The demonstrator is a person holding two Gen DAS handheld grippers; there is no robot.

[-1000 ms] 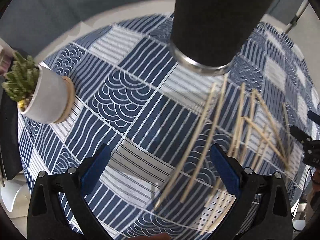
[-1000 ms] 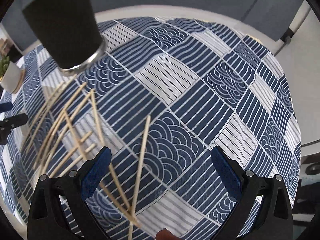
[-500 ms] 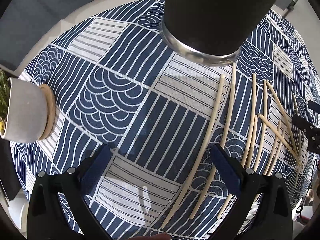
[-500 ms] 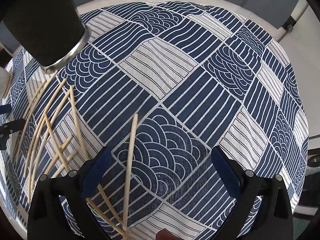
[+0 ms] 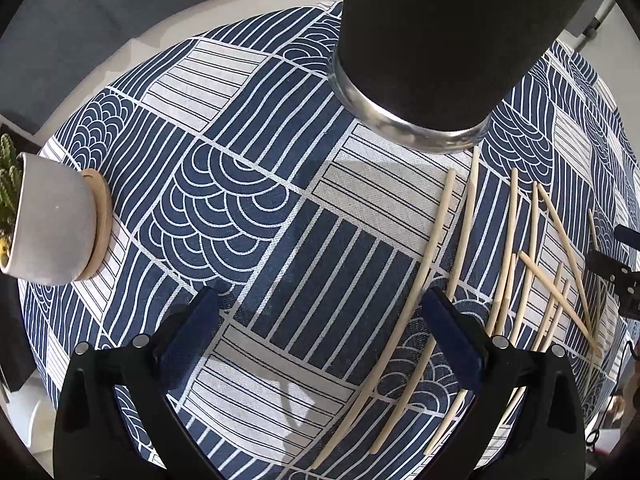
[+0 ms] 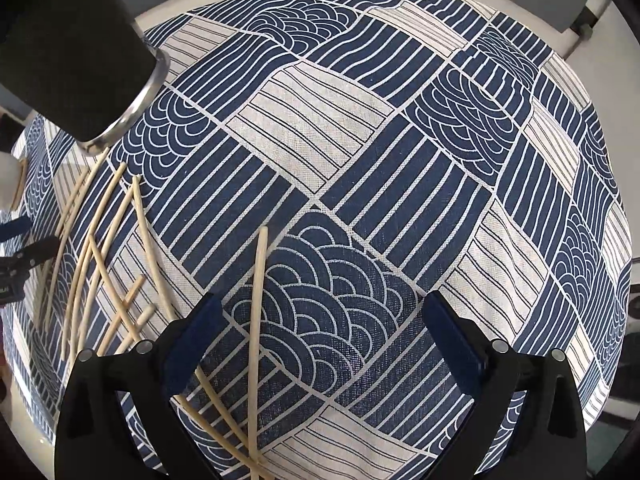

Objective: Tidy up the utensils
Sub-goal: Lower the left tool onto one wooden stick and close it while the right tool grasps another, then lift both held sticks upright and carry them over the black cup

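Patterned cloth [image 6: 360,152] carries one chopstick [image 6: 256,320] running bottom to top, left of centre inside the right gripper [image 6: 320,344]; its empty jaws are closing, wide apart

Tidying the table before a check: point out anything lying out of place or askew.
The pale wooden chopsticks lie loose on the blue-and-white patterned tablecloth, fanned out and crossing one another beside the tall black cylindrical holder with a metal rim instead of standing in it. One chopstick lies apart from the rest. Nothing looks broken or spilled.
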